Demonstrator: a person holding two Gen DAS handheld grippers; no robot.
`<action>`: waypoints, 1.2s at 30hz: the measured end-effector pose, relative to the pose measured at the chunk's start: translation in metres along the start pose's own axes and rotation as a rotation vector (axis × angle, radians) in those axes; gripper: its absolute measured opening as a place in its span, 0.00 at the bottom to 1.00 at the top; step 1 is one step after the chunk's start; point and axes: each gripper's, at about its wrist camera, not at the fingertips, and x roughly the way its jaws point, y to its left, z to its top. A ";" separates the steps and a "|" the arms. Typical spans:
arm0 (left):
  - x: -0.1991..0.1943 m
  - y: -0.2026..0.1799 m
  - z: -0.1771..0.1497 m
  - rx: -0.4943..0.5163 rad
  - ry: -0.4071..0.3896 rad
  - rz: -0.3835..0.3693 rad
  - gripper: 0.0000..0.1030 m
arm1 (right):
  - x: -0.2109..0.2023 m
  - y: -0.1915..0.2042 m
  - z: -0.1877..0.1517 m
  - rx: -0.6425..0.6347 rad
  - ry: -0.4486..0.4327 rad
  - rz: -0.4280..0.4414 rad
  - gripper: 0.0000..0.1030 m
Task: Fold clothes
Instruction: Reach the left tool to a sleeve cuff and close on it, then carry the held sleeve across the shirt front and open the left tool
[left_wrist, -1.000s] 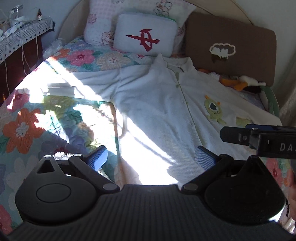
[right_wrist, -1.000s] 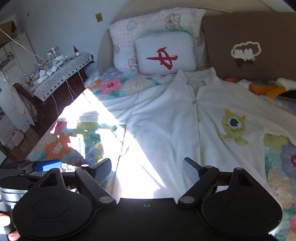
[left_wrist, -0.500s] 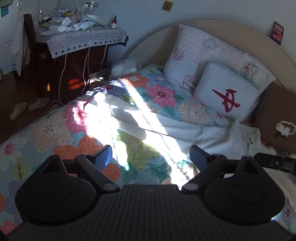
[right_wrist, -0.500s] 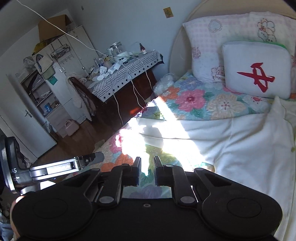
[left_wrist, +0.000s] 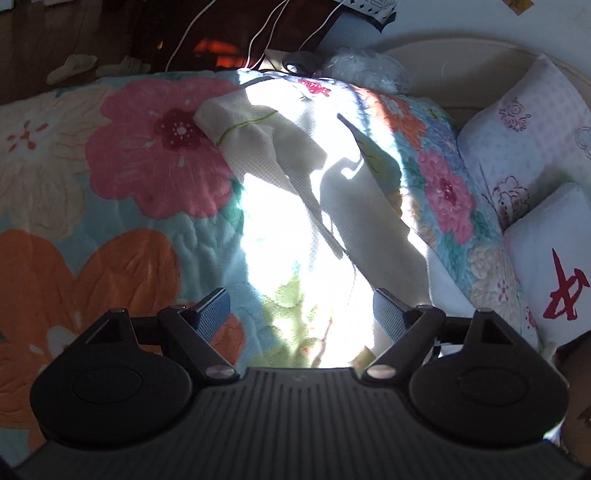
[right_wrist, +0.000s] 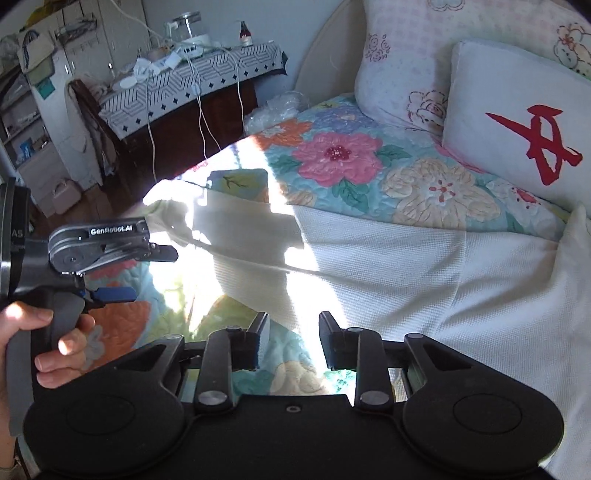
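On my left wrist camera, the left gripper (left_wrist: 301, 308) points down at the bed, its jaws wide apart and closing, nothing pressed between them. Under it lies the sleeve (left_wrist: 291, 162) of the white shirt, stretched across the flowered quilt (left_wrist: 110, 206) toward the side edge of the bed, its cuff lying at that edge. Harsh sunlight washes out the cloth just ahead of the fingers. The pillows (left_wrist: 532, 147) lie at the head of the bed, on the right of this view.

On my right wrist camera, the right gripper (right_wrist: 293, 339) has its jaws a narrow gap apart and opening, with no cloth pinched; they hang over the quilt (right_wrist: 354, 162) just beside the lower edge of the sleeve (right_wrist: 369, 258). The shirt's body (right_wrist: 517, 314) spreads toward the right. At the left edge I see a hand (right_wrist: 40, 339) gripping the left gripper's (right_wrist: 144, 273) handle, its tips over the sunlit cuff end. A cluttered side table (right_wrist: 192, 88) stands beyond the bed's corner.
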 end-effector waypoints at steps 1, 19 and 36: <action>0.008 0.002 -0.001 -0.025 -0.003 -0.006 0.82 | 0.011 0.001 0.001 -0.024 0.014 -0.011 0.34; 0.033 -0.012 0.014 -0.012 -0.099 0.009 0.03 | 0.099 0.032 -0.012 -0.357 0.039 -0.191 0.47; -0.055 -0.175 -0.071 0.404 -0.097 -0.411 0.03 | -0.092 -0.156 -0.074 0.486 0.000 0.116 0.64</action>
